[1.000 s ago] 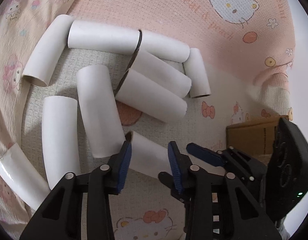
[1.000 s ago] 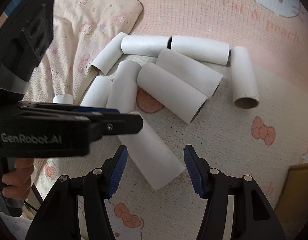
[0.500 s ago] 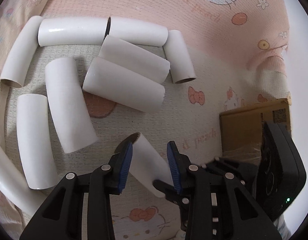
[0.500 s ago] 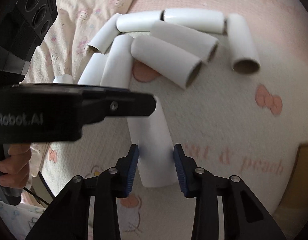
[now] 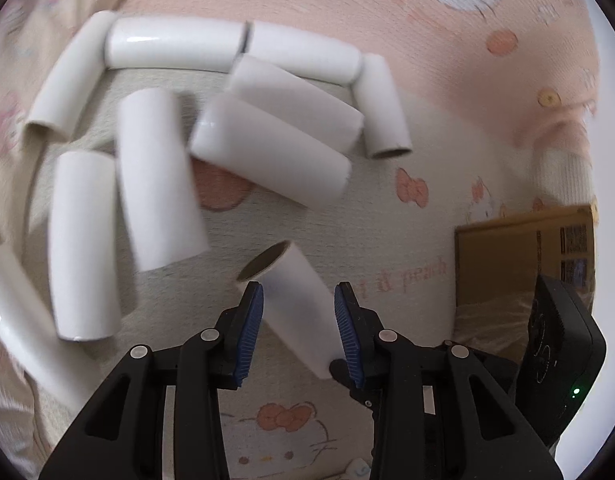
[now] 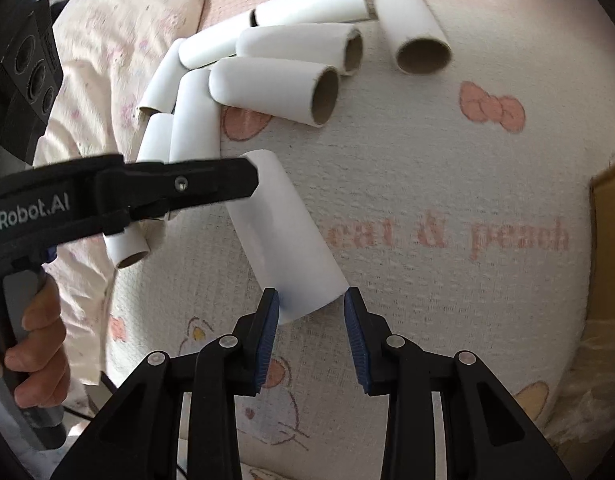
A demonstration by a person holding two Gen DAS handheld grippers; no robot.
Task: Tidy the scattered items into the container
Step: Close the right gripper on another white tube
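Note:
One white cardboard tube (image 5: 295, 300) (image 6: 283, 232) is held at both ends. My left gripper (image 5: 299, 288) is shut on it near its open end, which tilts upward; from the right wrist view, its black finger (image 6: 211, 184) crosses the tube's far end. My right gripper (image 6: 310, 294) is shut on the near end, with the blue pads pressing both sides. Several more white tubes (image 5: 267, 148) (image 6: 275, 88) lie in a loose pile on the patterned blanket beyond. The brown cardboard box (image 5: 519, 256) (image 6: 611, 240) stands to the right.
A pale pillow (image 6: 127, 40) lies left of the pile. A person's hand (image 6: 31, 340) grips the left gripper's handle at the lower left. The right gripper's black housing (image 5: 559, 360) sits in front of the box. Bare blanket (image 6: 447, 184) spreads between tubes and box.
The right jaws went from wide apart around the tube to clamped on its near end, and the right wrist rolled. The tube's open end has tipped up between the left jaws.

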